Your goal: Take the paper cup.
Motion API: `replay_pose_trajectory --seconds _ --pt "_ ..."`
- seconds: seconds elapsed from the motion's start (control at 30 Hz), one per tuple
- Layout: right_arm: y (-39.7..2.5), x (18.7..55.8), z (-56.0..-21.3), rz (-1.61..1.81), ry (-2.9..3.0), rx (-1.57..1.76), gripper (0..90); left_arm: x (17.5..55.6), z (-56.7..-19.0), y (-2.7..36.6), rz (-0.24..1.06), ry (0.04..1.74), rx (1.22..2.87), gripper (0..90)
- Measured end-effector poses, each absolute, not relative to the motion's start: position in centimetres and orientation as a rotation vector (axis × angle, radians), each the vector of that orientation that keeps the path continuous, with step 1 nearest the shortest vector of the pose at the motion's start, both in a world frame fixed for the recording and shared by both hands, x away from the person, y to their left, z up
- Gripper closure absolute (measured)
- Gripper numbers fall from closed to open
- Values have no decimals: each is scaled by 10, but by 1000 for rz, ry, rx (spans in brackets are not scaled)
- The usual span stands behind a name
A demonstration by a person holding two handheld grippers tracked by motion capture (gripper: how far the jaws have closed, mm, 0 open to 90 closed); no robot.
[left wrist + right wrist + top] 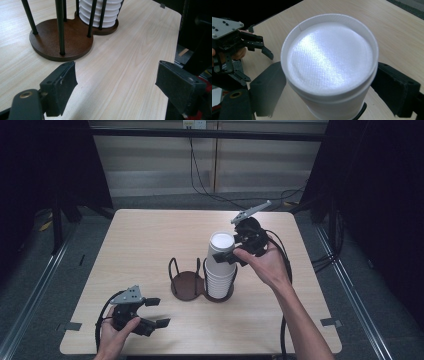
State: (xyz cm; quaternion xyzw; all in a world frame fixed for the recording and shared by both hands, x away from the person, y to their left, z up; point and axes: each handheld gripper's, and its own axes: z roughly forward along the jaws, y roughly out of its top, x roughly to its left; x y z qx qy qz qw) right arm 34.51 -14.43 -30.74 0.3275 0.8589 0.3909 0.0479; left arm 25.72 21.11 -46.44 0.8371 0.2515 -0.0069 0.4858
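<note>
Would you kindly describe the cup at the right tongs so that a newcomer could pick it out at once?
On the pale wooden table stands a dark brown holder with two round bays fenced by thin black rods. The right bay holds a stack of white cups, base up. The top cup has the right tongs on either side of it.

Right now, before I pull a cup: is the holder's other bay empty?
Empty. The left bay shows bare brown base between its rods; the cup stack fills the right bay.
</note>
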Motion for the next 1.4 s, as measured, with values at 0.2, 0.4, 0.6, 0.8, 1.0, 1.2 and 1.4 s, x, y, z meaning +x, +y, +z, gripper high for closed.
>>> replay_pose_trajectory --seconds 0.2,0.4,0.6,0.8,1.0,1.2,1.4 --pt "-139 350 -305 1150 2638 965 167 257 -465 211 -19 613 2038 164" --pt "-136 352 -306 1161 2630 956 179 258 -465 211 -25 603 2033 163" --pt "-133 352 -307 1144 2618 939 207 258 -465 211 -18 608 2037 163" --pt "-133 351 -306 1137 2608 922 215 258 -465 211 -18 606 2041 164" --pt "-135 349 -304 1153 2596 909 219 258 -465 211 -18 610 2042 164" --pt "-135 348 -302 1162 2583 893 221 258 -465 211 -19 609 2044 163" --pt "-136 347 -297 1173 2572 893 223 258 -465 210 -22 613 2044 164"
